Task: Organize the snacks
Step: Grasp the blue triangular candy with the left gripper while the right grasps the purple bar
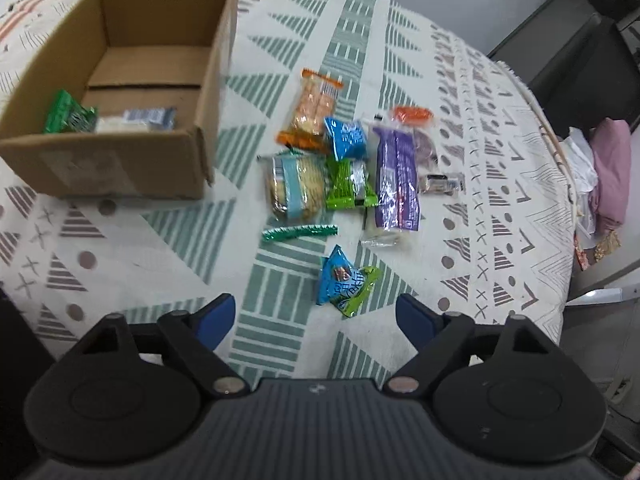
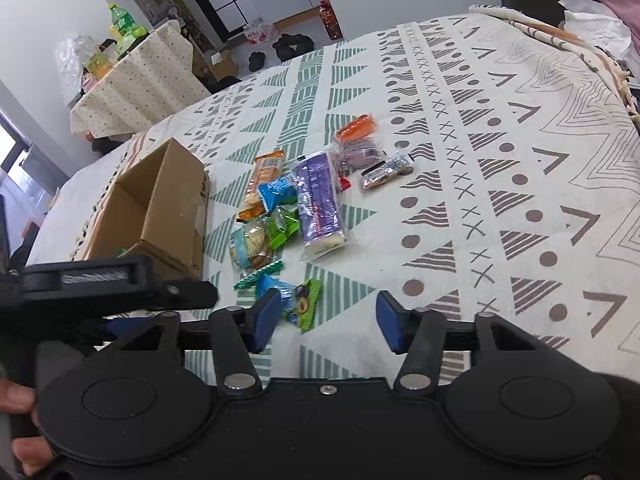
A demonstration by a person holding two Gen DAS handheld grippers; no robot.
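Although most wrappers carry print, none of it reads clearly in either view; the lettering on the blue-and-green packet [image 1: 345, 282] nearest the claws is too blurred to make out. The left claw [image 1: 316, 318] stands wide, nothing between its blue pads, hanging over the patterned cloth [image 1: 500, 184] just short of that packet. The right claw [image 2: 326, 322] is narrower but also empty; its left pad [image 2: 264, 320] overlaps the same packet in the right wrist view, and whether it touches cannot be told.

The cardboard box [image 1: 120, 80] sits open on the cloth to the left of the snack pile. Inside, against its near wall, lie a green packet [image 1: 68, 114] and a clear-and-white packet with a dark label [image 1: 140, 120]; the far part of its floor is bare.

The loose snacks lie together beside the box: an orange cracker pack [image 1: 314, 110], a blue packet [image 1: 346, 138], a round cracker pack with a pale blue band [image 1: 294, 188], a lime-green packet [image 1: 350, 186], a long purple pack [image 1: 396, 180], a small dark bar [image 1: 440, 184], an orange wrapper [image 1: 412, 114] and a thin green foil strip [image 1: 300, 233].
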